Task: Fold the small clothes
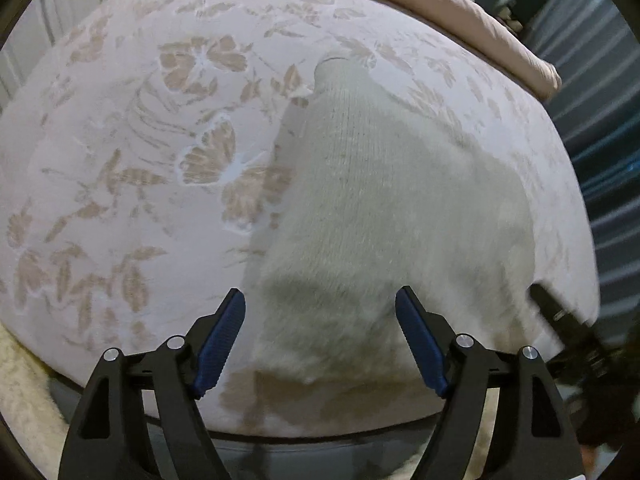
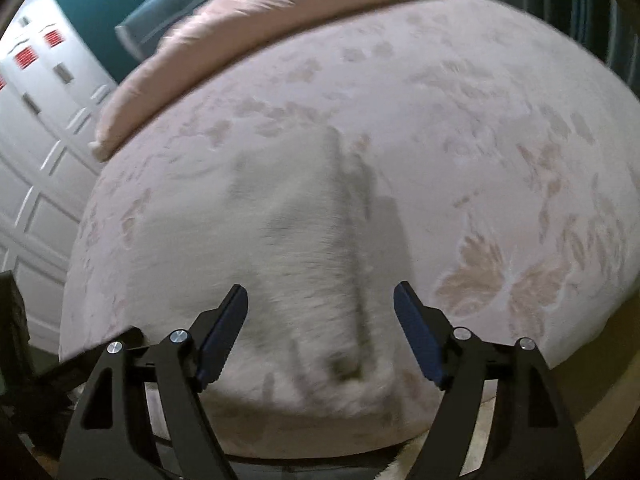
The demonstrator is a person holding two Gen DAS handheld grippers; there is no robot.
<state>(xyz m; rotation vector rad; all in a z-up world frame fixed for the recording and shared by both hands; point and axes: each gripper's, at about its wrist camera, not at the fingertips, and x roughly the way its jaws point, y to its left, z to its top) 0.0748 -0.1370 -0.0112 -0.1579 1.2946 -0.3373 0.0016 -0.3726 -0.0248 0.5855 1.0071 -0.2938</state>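
The left claw [image 1: 320, 300] is spread wide with nothing between its blue pads [image 1: 218, 346], hovering over the near end of a fuzzy white knit garment [image 1: 380, 220]. The right claw [image 2: 320, 300] stands the same way, released and empty, its blue pads [image 2: 418, 336] flanking the garment [image 2: 312, 248] from the other side. Whether either claw's tips actually touch the fabric I cannot tell.

The garment lies spread on the bed, on a pale bedspread [image 1: 120, 160] patterned with tan butterflies and leaves. From the left wrist view it reaches away from the claw in a broad shape that narrows to a ribbed knit end [image 1: 336, 76] far up the bed, and its near edge lies close to the foot of the mattress. Its surface is plush and hairy toward the claw, and finer-knit toward the far end. From the right wrist view, which is blurred, a raised fold or ridge [image 2: 352, 208] runs lengthwise down the garment, throwing a dark shadow to its right.

A large butterfly motif [image 1: 212, 156] sits just beside the garment's left edge in the left view. At the right edge of that view a dark blurred piece of the other claw's body [image 1: 568, 320] shows over the corner of the bed.

Beyond the garment, a rolled pink blanket [image 2: 240, 28] lies across the head of the bed. Behind it is a teal wall [image 2: 92, 8], and white panelled wardrobe doors [image 2: 48, 120] stand to the left in the right view. A striped blue surface [image 1: 600, 100] borders the bed on the right of the left view.
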